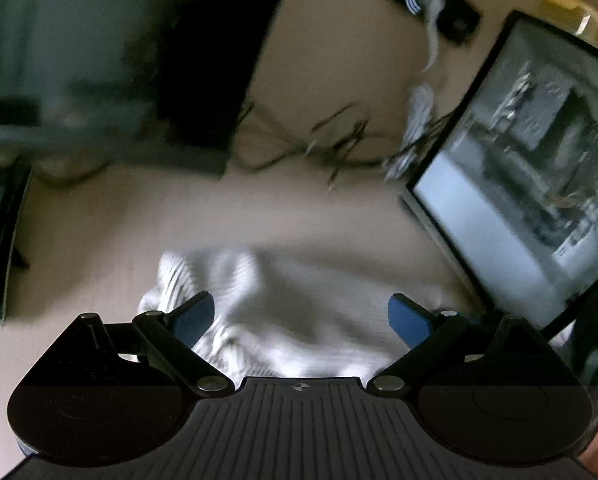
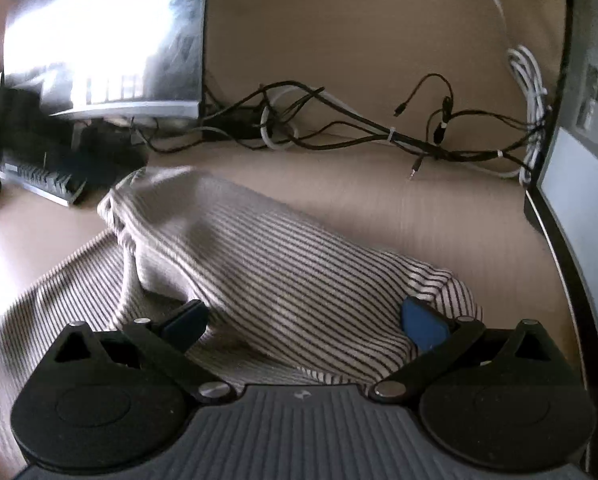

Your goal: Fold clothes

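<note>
While both tools hang low over the desk, each with its blue-padded jaws spread wide and gripping nothing, the striped cloth lies directly under them. Nearest the right wrist camera, the right gripper (image 2: 303, 322) straddles a raised fold of the white knit garment with thin dark stripes (image 2: 267, 272); the fold bulges up between the two pads, and whether the pads touch it cannot be told. More of the same cloth spreads flat toward the lower left of that view. From the left wrist camera, blurred by motion, the left gripper (image 1: 301, 316) hovers over a rumpled part of the garment (image 1: 283, 312), fingers well apart on either side.

Under the cloth runs the pale beige tabletop (image 2: 459, 216). Farther back on it, a tangle of black and white cables (image 2: 379, 132) trails along the foot of the beige wall. At the left, a dark keyboard (image 2: 43, 180) sits below a glossy, glare-filled monitor (image 2: 111, 40). At the right edge stands a second black-framed screen (image 1: 531, 160), showing a grey picture.
</note>
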A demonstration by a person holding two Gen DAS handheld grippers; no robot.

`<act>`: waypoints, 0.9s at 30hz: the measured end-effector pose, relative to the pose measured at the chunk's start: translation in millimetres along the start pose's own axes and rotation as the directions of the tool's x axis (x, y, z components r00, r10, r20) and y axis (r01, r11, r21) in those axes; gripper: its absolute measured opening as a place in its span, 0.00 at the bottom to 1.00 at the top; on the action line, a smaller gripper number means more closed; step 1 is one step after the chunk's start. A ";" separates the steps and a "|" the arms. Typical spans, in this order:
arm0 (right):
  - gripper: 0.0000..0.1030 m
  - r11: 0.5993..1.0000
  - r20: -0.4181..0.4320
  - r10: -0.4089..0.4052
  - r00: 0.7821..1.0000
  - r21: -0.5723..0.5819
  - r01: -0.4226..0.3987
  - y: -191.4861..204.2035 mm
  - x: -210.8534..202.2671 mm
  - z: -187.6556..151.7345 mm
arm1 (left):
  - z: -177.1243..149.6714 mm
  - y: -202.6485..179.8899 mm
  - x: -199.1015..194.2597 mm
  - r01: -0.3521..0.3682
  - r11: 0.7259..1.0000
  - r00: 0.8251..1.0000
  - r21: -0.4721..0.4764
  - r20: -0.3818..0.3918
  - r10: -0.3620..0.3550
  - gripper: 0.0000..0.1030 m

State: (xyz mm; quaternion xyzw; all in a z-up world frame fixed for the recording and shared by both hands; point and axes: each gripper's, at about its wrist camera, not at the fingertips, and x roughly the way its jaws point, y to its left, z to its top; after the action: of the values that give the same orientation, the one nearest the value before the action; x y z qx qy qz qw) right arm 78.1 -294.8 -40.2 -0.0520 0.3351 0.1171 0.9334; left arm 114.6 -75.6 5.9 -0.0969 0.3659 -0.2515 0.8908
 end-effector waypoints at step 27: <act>0.77 0.992 -0.038 -0.088 0.995 0.086 0.091 -13.1 24.9 22.1 | -12.2 -1.0 59.1 -0.160 0.981 0.982 0.109 -0.082 0.169 0.95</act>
State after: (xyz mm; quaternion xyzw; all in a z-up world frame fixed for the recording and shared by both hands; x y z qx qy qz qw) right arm 113.6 -299.1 -38.8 -0.0281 0.3530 0.0596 0.9333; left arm 141.4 -107.0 -38.1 -0.0092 0.3996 -0.1992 0.8947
